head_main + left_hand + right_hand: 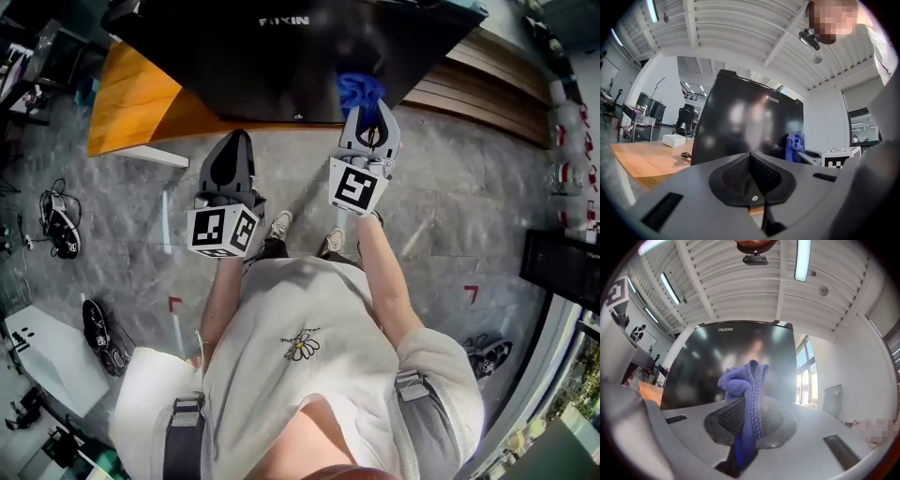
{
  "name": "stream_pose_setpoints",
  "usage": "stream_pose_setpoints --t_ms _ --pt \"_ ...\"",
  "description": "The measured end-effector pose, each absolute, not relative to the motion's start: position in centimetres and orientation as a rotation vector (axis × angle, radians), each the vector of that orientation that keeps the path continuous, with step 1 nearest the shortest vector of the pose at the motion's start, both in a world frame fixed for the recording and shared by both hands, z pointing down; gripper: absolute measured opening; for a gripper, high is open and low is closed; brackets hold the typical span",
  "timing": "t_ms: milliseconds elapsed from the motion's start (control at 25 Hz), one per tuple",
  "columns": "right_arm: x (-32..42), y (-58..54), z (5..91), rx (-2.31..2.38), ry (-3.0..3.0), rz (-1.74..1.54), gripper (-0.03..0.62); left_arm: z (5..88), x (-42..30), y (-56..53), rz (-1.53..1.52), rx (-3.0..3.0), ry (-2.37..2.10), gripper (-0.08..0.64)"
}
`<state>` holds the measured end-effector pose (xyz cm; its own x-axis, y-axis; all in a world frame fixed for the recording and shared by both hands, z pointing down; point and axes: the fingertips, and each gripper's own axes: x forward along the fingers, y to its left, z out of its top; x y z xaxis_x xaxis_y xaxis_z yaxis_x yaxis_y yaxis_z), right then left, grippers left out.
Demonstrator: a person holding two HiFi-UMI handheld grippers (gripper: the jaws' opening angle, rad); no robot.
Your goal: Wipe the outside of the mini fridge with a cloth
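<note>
A: Which tongs have the cloth?

B: The right tongs (368,120) are clamped on the blue cloth (359,91). It sits bunched between them, with a wad sticking out past their tips towards the mini fridge (281,56).

A: And the other pair?

B: The left tongs (234,145) are pressed together with nothing between them. They're held in front of the fridge too, but further back from it and off to the left of the cloth.

A: So which way does the fridge lie?

B: Straight ahead of both. In the right gripper view the black door (693,366) fills the space behind the cloth (743,380), upright and square-on. From the head view the wad overlaps the fridge's lower front edge, so it's right at the face. I can't tell whether it's touching.

A: Next move, then?

B: I'd guess a short push forward with the right, then strokes across the door.
</note>
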<state>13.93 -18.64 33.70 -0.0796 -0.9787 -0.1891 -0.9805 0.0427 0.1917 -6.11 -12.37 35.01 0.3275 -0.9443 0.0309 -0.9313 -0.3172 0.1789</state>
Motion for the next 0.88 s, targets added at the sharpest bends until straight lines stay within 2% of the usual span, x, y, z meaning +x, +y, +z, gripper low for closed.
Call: stream_pose_setpoints --t_ms 880 --pt "22.2 -18.9 34.6 -2.371 2.071 0.407 0.063 35.6 -6.1 -12.8 -0.097 2.444 -1.71 0.005"
